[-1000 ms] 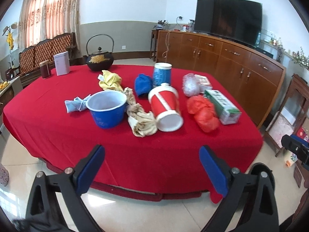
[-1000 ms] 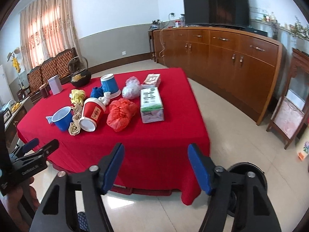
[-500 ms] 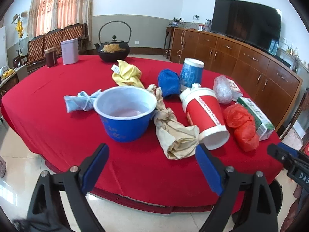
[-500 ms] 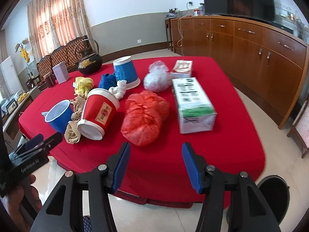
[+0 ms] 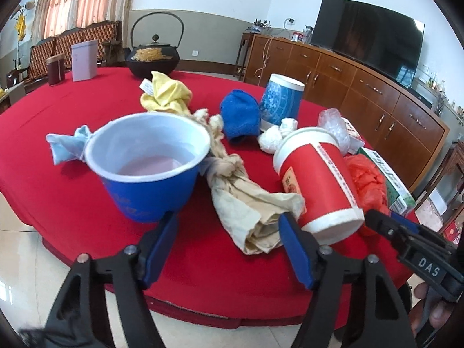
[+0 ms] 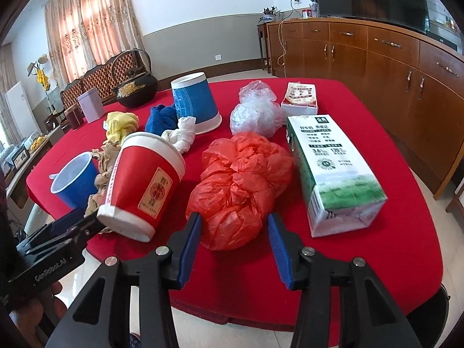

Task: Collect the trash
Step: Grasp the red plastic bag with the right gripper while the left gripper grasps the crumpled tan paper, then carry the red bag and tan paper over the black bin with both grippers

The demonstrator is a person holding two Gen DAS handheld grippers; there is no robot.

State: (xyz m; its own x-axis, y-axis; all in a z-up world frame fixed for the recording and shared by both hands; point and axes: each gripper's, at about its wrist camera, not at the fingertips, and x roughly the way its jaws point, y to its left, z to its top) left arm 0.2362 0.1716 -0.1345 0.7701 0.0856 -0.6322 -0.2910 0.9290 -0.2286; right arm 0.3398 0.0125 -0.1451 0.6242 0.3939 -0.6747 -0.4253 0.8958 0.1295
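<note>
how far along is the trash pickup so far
Nothing looks collected yet: every piece lies on the red table. In hand: the left tool is closing toward the beige crumpled paper, the right tool around the red plastic bag, neither gripping. Left: the cups, carton, cloths and wads.

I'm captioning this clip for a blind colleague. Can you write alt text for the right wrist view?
The right gripper, jaws closing with nothing pressed yet, reaches toward a crumpled red plastic bag on a red tablecloth. A tipped red paper cup lies left of the bag and a green-and-white milk carton right.
</note>
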